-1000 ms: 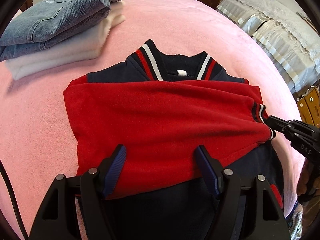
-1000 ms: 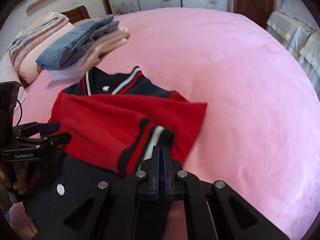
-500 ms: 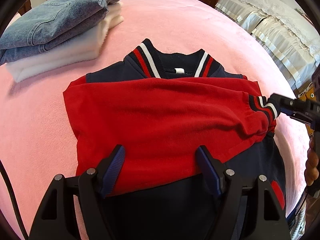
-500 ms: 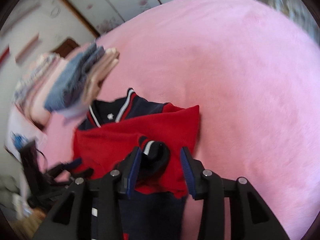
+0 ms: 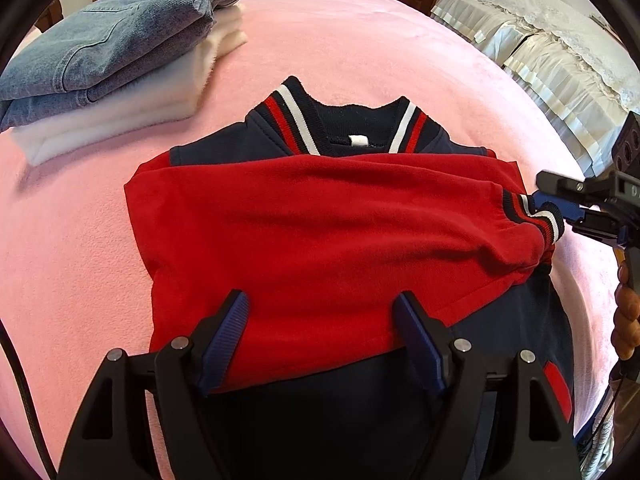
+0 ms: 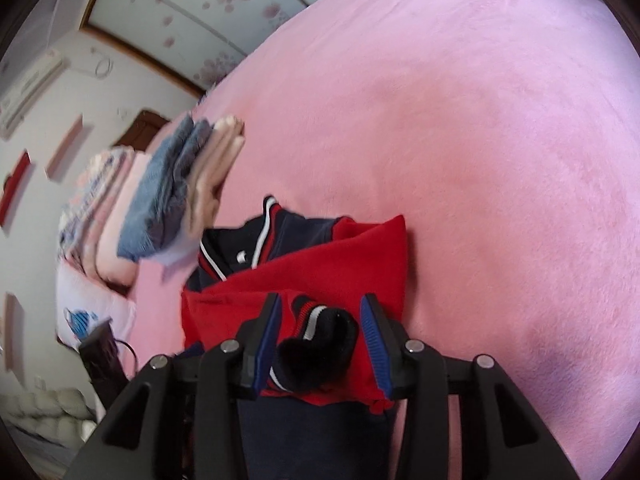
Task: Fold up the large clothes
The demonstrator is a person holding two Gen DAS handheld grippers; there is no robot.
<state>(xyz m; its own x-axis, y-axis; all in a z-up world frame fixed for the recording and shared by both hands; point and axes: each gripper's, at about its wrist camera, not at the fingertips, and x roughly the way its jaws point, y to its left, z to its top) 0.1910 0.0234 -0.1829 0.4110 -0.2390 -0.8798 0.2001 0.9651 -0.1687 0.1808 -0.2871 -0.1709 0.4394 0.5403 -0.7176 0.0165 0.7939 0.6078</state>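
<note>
1. The right tool [image 6: 320, 334] has just been opening: a second ago its jaws were pinched shut on the striped cuff [image 6: 316, 344] of the red sleeve [image 5: 320, 236]; now the blue pads stand apart on either side of the cuff, and neither clearly presses on it.
2. The cuff lies loose at the right edge of the jacket [image 5: 340, 408], the sleeve stretched across the navy chest. This reads as the sleeve fold being laid and let go.
3. The left tool [image 5: 322, 334] hangs over the lower edge of the red sleeve, jaws wide and holding nothing. It has widened only a little and has kept its place.
4. The jacket lies face up on the pink bed [image 5: 380, 44], collar towards the far side, near but apart from the pile of folded clothes [image 5: 116, 64].
5. Judged from this, both sleeves seem folded in, and the body fold appears to be what is left.
6. Hard to make out:
   - The right wrist view is tilted and blurred along its left side.
   - The jacket's hem is hidden behind the tools' bodies in both views.
   - Whether the other sleeve lies flat under the red one cannot be seen.
   - Only fingers [image 5: 626, 320] of the person's right hand show at the frame edge.
</note>
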